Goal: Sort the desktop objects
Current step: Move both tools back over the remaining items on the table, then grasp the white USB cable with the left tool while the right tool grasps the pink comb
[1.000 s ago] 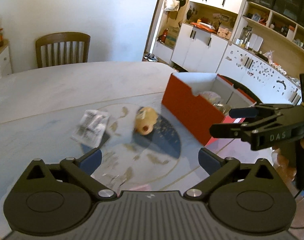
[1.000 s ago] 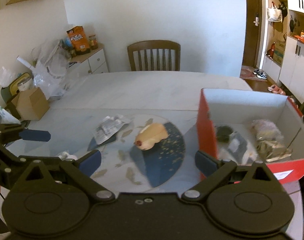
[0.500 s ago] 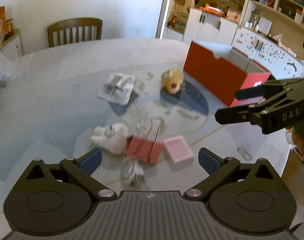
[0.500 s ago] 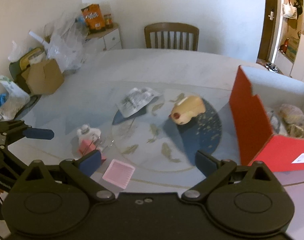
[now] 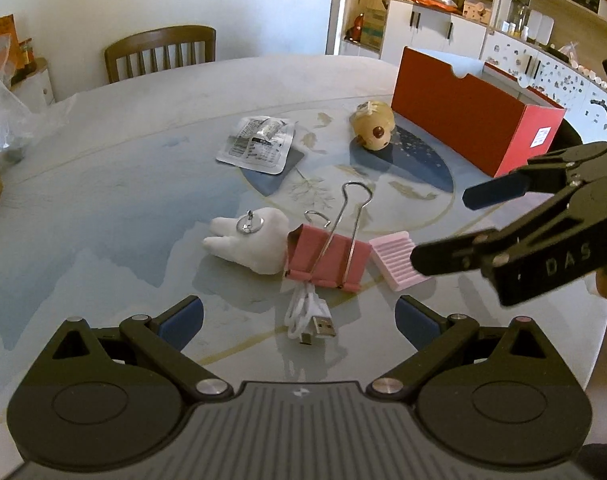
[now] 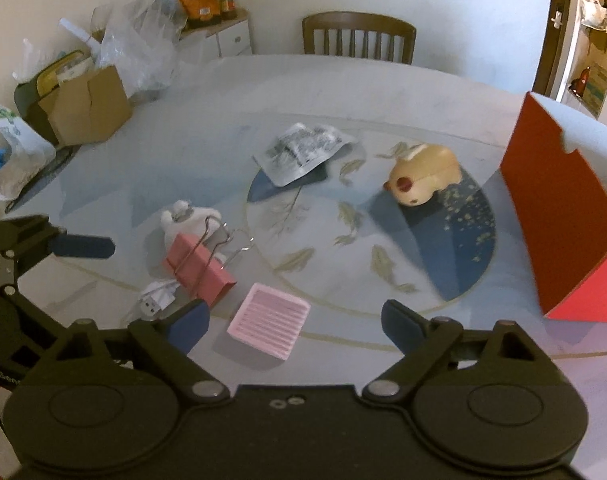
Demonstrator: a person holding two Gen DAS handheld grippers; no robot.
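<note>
Near the front of the round table lie a pink ribbed pad (image 6: pixel 269 326) (image 5: pixel 395 260), a pink binder clip (image 5: pixel 325 262) (image 6: pixel 199 270), a white tooth plush (image 5: pixel 251 242) (image 6: pixel 183 220) and a white USB cable (image 5: pixel 309 316) (image 6: pixel 157 298). Farther back are a silver packet (image 5: pixel 257 146) (image 6: pixel 303 152) and a tan toy animal (image 5: pixel 373 130) (image 6: pixel 423 178) beside the red box (image 5: pixel 463 120) (image 6: pixel 559 216). My left gripper (image 5: pixel 299 316) hangs open over the cable. My right gripper (image 6: pixel 295 324) (image 5: pixel 463 226) is open with its jaws closing; the pad lies below, untouched.
A wooden chair (image 5: pixel 161 50) stands at the table's far side. A cardboard box (image 6: pixel 87 106) and plastic bags (image 6: pixel 143 44) crowd the far left edge. White cabinets (image 5: pixel 431 36) line the wall behind the red box. The table's front edge runs just under both grippers.
Both grippers have come lower and nearer the front cluster; the clip, plush, pad and cable have come into view. The right gripper has moved in over the pink pad.
</note>
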